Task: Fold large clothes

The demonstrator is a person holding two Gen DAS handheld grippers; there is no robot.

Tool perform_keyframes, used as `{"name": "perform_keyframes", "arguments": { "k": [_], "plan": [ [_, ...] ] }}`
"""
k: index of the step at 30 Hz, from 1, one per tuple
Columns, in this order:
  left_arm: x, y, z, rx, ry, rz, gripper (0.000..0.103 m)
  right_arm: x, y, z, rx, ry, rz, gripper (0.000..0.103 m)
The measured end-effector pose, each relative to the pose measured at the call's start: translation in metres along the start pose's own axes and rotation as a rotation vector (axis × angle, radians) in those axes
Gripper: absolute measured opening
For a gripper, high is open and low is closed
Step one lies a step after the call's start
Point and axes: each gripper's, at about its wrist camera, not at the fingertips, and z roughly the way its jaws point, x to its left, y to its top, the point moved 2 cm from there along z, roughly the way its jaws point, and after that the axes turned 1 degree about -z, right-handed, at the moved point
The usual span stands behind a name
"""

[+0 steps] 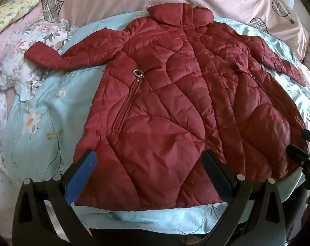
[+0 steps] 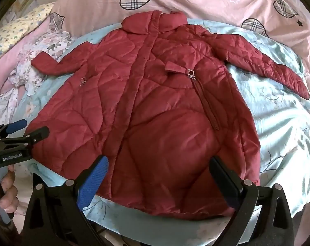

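On the bed, red jacket (image 1: 155,86) flat, both tools (image 1: 148,164) (image 2: 159,172) spread wide above hem

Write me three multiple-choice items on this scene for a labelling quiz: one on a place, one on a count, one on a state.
1. Where does the dark red quilted puffer jacket lie?
A. on the light blue floral bedsheet
B. on a wooden floor
C. on a hanger

2. How many zipped front pockets does it show?
A. none
B. two
C. four

3. How does the left gripper stand?
A. shut on the hem
B. open
C. shut on a sleeve

Answers:
1 A, blue sheet shows all round the jacket.
2 B, one zipper on each front panel.
3 B, its fingers stand wide apart with the hem visible between them.
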Motion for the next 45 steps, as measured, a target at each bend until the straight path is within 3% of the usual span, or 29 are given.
{"name": "perform_keyframes", "arguments": {
  "k": [45],
  "plan": [
    [-0.001,0.002,0.011,0.031,-0.012,0.001,0.103,-0.012,0.008,-0.001,-0.016,-0.003,0.023,0.099]
  ]
}}
